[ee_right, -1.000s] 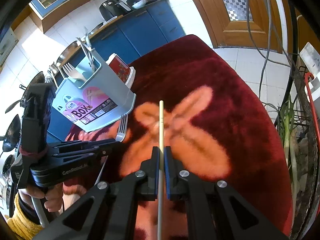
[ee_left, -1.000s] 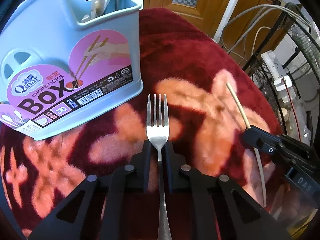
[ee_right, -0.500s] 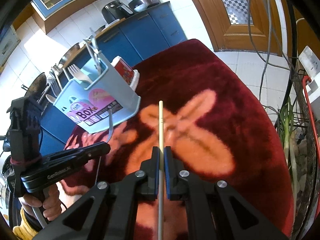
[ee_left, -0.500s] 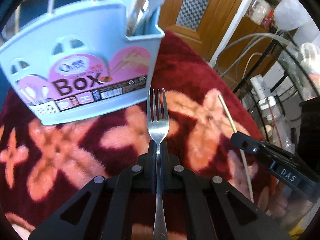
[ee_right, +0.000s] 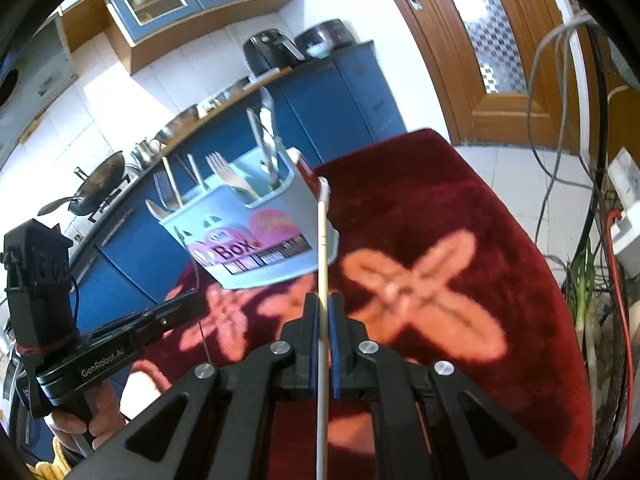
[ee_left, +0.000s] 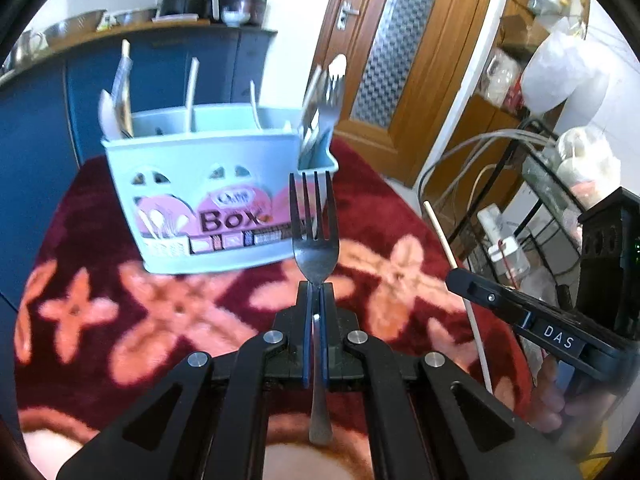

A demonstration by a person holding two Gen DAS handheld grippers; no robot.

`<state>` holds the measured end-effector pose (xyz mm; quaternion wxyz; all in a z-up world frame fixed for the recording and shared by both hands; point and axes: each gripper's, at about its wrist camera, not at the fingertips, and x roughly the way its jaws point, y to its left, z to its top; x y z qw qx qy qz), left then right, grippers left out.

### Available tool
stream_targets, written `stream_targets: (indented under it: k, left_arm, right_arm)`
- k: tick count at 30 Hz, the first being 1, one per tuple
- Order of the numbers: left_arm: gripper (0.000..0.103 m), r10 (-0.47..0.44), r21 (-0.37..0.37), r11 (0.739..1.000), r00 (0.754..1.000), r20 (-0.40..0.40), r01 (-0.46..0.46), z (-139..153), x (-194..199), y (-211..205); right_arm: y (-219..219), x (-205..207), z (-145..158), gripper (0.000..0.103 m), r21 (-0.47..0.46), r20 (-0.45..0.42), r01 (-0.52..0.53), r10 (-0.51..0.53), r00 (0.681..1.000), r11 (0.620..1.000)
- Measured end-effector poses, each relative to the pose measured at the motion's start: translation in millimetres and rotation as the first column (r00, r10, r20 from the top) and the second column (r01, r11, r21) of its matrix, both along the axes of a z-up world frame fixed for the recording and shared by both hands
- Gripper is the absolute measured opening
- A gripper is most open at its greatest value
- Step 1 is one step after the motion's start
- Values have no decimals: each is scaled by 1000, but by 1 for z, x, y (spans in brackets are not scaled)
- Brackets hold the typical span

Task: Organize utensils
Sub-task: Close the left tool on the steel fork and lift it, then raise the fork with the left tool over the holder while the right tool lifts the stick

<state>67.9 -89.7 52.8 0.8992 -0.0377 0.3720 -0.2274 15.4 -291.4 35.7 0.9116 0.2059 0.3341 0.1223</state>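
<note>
Black left gripper (ee_left: 315, 292), right gripper (ee_right: 323, 304): blue-padded fingers (ee_left: 306, 336), 4 silver screws, white "DAS"/"GenRobot.AI" lettering.

Shiny metal fork (ee_left: 315, 240), plush tablecloth (ee_left: 120, 312)

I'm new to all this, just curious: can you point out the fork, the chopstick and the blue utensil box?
fork (ee_left: 315, 254): left wrist view, on the bowl below the tines.
chopstick (ee_right: 322, 248): right wrist view, on the shaft above the fingers.
utensil box (ee_left: 168, 160): left wrist view, on its front wall.

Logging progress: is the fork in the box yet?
Out. The fork sits clamped in the left claw, short of the box.
</note>
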Motion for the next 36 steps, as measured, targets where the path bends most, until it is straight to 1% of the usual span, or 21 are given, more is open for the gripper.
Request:
stream_targets:
  k: [7,10,20,27,31,36]
  left_arm:
    - [1,41,-50,998,996,76,-38,21,-11,25]
    - [1,54,-59,997,993,108,-48,30,-13,31]
    - [1,105,-72,993,973,204,-92,67,-11,54]
    - [1,136,-51,991,946,293,-127,108,-2,66]
    - [1,162,-34,987,923,348,-160,134,10,72]
    - [1,194,-25,980,910,368,-199,152,37,75]
  right_arm:
    - [17,-3,23,6,-26,83,-9,11,996,1000]
    - [24,-2,33,6,-44,114,-10,15,993,999]
    - [43,12,53,6,-70,155,-24,34,987,997]
    - [50,21,65,6,-87,178,-30,45,983,996]
    - [53,26,71,6,-97,190,-31,49,981,995]
    - [57,33,77,6,-107,202,-35,56,978,994]
